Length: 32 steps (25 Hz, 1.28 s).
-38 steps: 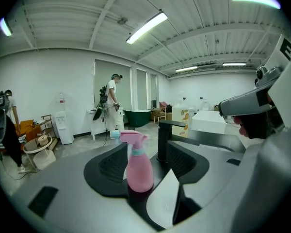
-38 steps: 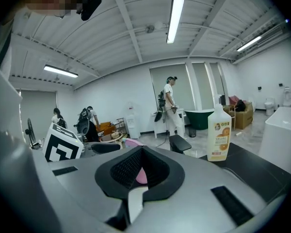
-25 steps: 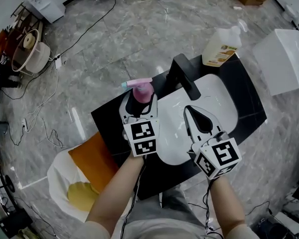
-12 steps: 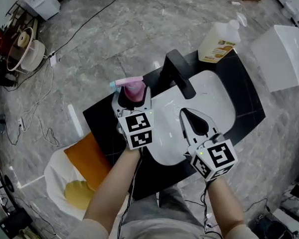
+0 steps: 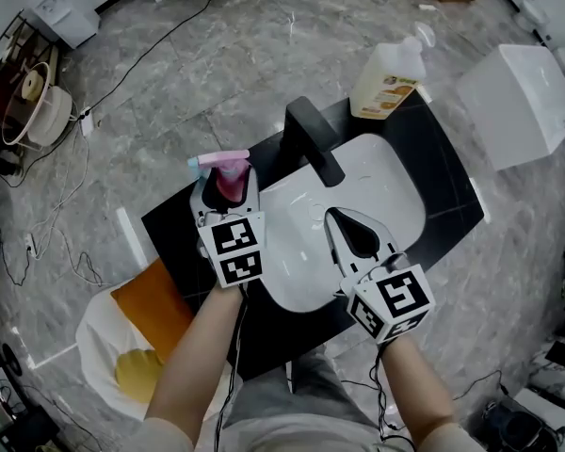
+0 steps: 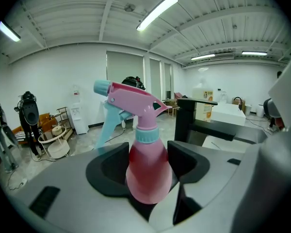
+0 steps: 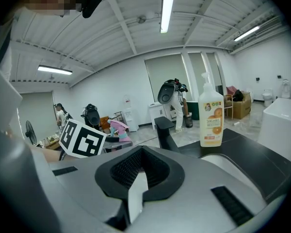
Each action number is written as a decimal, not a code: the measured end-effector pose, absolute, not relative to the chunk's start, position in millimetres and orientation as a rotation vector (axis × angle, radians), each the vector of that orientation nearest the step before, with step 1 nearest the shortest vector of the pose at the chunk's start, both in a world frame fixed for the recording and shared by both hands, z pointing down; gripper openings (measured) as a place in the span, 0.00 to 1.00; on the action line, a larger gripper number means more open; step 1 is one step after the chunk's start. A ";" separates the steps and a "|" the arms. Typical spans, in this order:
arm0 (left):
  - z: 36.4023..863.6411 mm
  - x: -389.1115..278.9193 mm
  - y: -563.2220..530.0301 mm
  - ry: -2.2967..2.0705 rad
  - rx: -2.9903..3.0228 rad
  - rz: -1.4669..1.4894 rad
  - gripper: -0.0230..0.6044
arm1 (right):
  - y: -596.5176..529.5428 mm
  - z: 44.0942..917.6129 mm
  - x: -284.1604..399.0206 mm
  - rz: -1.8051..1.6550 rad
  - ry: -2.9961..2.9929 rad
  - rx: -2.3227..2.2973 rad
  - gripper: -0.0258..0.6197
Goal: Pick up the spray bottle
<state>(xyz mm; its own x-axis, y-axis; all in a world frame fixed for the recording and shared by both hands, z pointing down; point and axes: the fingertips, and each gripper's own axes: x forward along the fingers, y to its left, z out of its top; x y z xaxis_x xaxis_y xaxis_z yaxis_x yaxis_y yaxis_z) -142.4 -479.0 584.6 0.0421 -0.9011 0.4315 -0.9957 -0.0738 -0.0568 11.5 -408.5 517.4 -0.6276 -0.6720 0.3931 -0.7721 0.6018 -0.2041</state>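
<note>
Pink plastic with a pale blue collar: that is the spray bottle (image 5: 221, 162) in the head view, upright at the left corner of the black countertop (image 5: 452, 186). My left gripper (image 5: 228, 196) reaches forward from a stretched forearm and points slightly down, with one jaw on each side of the bottle's body. The right gripper (image 5: 334, 217) is held beside it over the white basin (image 5: 377, 177), also pointing forward and a little down. Its jaws meet at the tip. The black faucet (image 5: 311, 139) stands between the two grippers and further back. An orange-labelled soap bottle (image 5: 386, 81) stands at the far edge of the counter, well apart from both.

In the left gripper view, the spray bottle (image 6: 148, 169) stands upright in the middle of the left gripper (image 6: 148, 166). The jaws are closing on it, and the black pads (image 6: 111, 169) look to touch its round body on both sides. The trigger head points to the left of the picture. I cannot tell whether the bottom is off the counter.

In the right gripper view, the right gripper (image 7: 138, 176) is clenched, with only a thin slit between the pads and nothing inside. Past the jaws I see the faucet (image 7: 165, 130), the soap bottle (image 7: 211, 115) to the right, and, at the left, the marker cube (image 7: 81, 139) of the other gripper with the pink bottle (image 7: 117, 127) beside it.
</note>
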 end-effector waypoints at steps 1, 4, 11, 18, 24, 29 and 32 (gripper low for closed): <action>580.8 -141.3 -477.4 -1.937 2.074 0.526 0.46 | -407.0 515.0 12.4 0.518 -2.555 1.186 0.08; 566.5 -137.5 -472.6 -1.914 2.108 0.510 0.45 | -402.6 503.7 14.0 0.500 -2.569 1.200 0.08; 513.0 -124.2 -456.0 -1.890 2.222 0.489 0.45 | -388.9 463.1 23.1 0.434 -2.607 1.223 0.08; 436.4 -109.2 -432.7 -1.835 2.345 0.418 0.45 | -365.2 398.8 32.6 0.337 -2.668 1.248 0.08; 369.9 -95.9 -401.8 -1.812 2.474 0.414 0.45 | -335.1 338.9 44.2 0.227 -2.720 1.254 0.08; 330.6 -78.7 -365.9 -1.718 2.596 0.383 0.45 | -305.2 292.4 57.4 0.114 -2.754 1.263 0.08; 312.4 -70.4 -339.4 -1.693 2.646 0.370 0.45 | -285.2 273.5 67.7 0.072 -2.764 1.276 0.08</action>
<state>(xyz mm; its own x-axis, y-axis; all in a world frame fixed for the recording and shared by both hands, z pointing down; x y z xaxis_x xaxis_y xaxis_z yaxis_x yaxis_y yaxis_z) -70.4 -339.4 312.4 0.3995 -0.8980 0.1843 -0.8931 -0.4266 -0.1430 67.7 -285.2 273.5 -0.6448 -0.7568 0.1072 -0.7613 0.6484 -0.0025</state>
